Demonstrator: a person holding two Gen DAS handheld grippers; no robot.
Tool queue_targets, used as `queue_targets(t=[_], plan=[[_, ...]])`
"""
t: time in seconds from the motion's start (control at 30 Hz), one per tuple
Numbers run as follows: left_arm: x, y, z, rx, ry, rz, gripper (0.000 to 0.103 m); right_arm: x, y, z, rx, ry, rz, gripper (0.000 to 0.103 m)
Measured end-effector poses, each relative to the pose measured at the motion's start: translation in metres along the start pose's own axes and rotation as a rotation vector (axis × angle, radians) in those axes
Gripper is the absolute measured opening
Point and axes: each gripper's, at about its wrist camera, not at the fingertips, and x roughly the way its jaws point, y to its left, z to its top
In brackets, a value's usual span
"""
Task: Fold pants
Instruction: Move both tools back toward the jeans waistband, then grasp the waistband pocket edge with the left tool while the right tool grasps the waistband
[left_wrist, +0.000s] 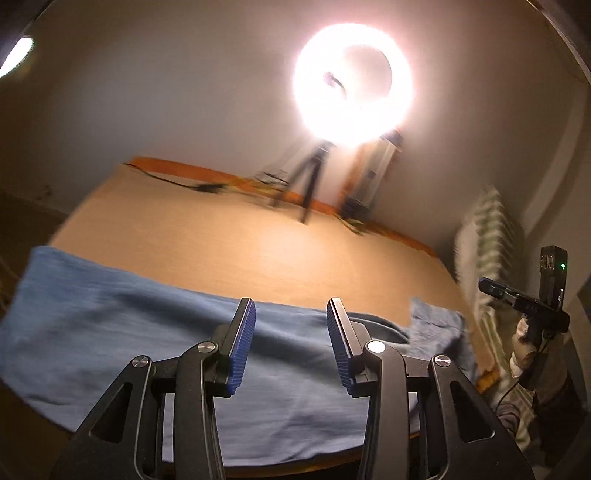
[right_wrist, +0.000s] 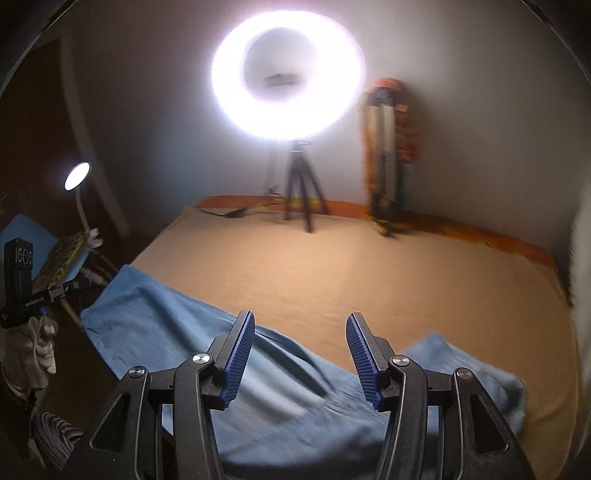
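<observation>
The blue pants lie spread across the near edge of a bed covered by a tan sheet, one end bunched into a small crumpled heap toward the right in the left wrist view. From the right wrist camera the same pants run from the left corner of the bed across to a rumpled end at lower right.

The left gripper hangs above the cloth with its blue ribbed pads standing apart and nothing between them. The right gripper hovers over the pants too, its jaws parted wider, also empty; its pads touch no fabric.

Each camera catches the other tool at its picture's edge: the right one held in a gloved hand, the left one in a gloved hand.

Farther back, a bright ring light stands on a small black tripod at the far end of the bed, against a pale wall. Beside it leans something tall with orange and patterned fabric, too blurred to name. A small lamp glows off to the left.
</observation>
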Motion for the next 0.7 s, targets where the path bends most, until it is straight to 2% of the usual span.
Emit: queue_targets(t=[0.1,0.2,0.27,0.43,0.7], plan=[[0.03,-0.028,-0.007,0.022,0.055,-0.06,0.039,-0.017,-0.037,-0.016,0.068,0.004,-0.044,0.054],[0.056,-0.053,-0.014,0.035,0.105,-0.105,0.046,-0.03,-0.072,-0.032,0.141,0.009,-0.087,0.054],[0.075,-0.072,-0.021,0.051,0.146,-0.133,0.046,-0.039,-0.093,-0.043,0.179,0.011,-0.109,0.054],[0.117,-0.116,-0.034,0.09,0.247,-0.198,0.046,-0.056,-0.127,-0.064,0.204,0.009,-0.177,0.054],[0.176,-0.162,-0.06,0.074,0.393,-0.284,0.047,-0.056,-0.168,-0.087,0.287,0.057,-0.166,0.054]])
